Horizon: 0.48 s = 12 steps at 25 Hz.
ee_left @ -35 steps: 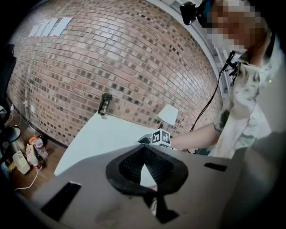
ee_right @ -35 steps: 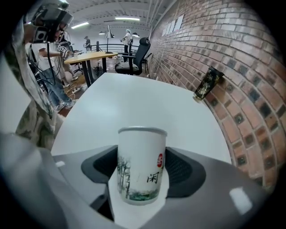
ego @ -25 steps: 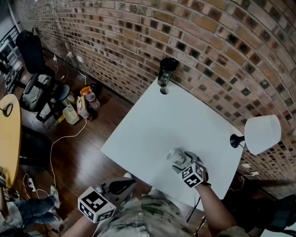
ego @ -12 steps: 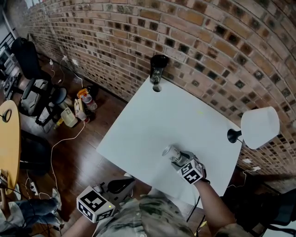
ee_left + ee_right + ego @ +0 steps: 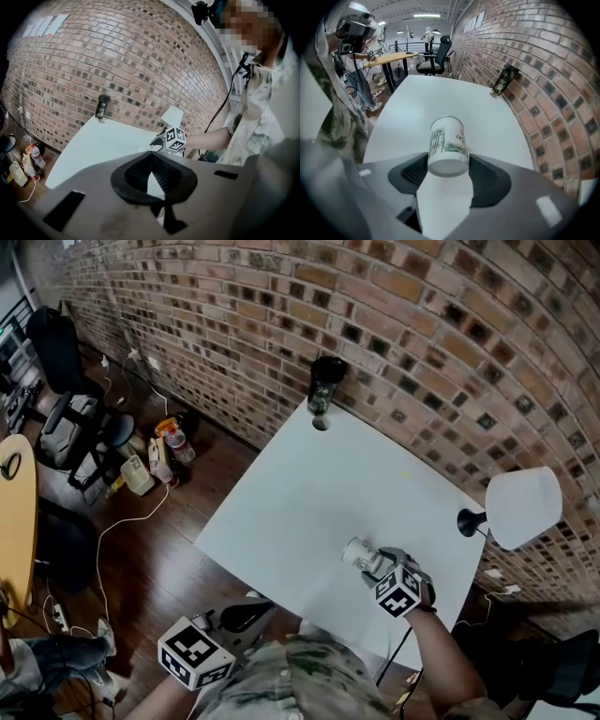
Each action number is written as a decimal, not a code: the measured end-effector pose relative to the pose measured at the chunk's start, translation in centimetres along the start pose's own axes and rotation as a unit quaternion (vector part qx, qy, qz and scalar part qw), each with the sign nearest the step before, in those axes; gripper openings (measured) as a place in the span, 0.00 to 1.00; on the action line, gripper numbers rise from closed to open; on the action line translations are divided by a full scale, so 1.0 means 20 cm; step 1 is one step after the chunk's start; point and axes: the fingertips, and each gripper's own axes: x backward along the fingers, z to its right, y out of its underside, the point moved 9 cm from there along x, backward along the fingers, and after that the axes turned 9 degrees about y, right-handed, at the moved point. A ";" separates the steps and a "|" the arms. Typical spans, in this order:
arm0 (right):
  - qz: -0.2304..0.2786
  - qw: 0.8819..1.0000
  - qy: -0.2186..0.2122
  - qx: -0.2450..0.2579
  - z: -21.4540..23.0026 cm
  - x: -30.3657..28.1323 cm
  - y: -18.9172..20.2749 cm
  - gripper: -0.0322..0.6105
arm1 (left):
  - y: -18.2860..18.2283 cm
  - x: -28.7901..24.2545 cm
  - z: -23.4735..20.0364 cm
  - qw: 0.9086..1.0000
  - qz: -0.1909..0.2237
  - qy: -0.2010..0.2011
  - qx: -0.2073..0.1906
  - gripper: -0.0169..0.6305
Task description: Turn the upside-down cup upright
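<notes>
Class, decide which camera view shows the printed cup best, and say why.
The right gripper view: the cup sits large and central, its print clear. The head view shows it small and pale. The left gripper view shows only a distant sliver.

On my feed the cup (image 5: 448,145) looked like glossy glazed ceramic with a printed picture. The table (image 5: 300,484) was smooth, matt white, the brick wall (image 5: 422,324) rough and mottled, and the floor (image 5: 178,559) dark wood boards with a slight sheen.
</notes>
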 end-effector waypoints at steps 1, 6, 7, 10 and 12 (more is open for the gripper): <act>-0.010 1.000 0.000 0.016 0.01 0.01 -0.01 0.47 | 0.00 0.00 -0.01 1.000 0.002 0.001 0.001 0.04; -0.043 0.996 -0.014 0.073 0.02 0.02 -0.10 0.47 | 0.02 0.02 -0.03 1.000 0.008 0.005 0.004 0.04; -0.048 0.995 -0.018 0.083 0.02 0.01 -0.12 0.47 | 0.02 0.03 -0.04 1.000 0.010 0.006 0.005 0.04; -0.059 0.992 -0.031 0.108 0.01 -0.01 -0.21 0.47 | 0.04 0.06 -0.06 1.000 0.012 0.004 0.010 0.04; -0.060 0.990 -0.040 0.118 0.00 -0.02 -0.27 0.47 | 0.05 0.08 -0.07 1.000 0.013 0.001 0.014 0.04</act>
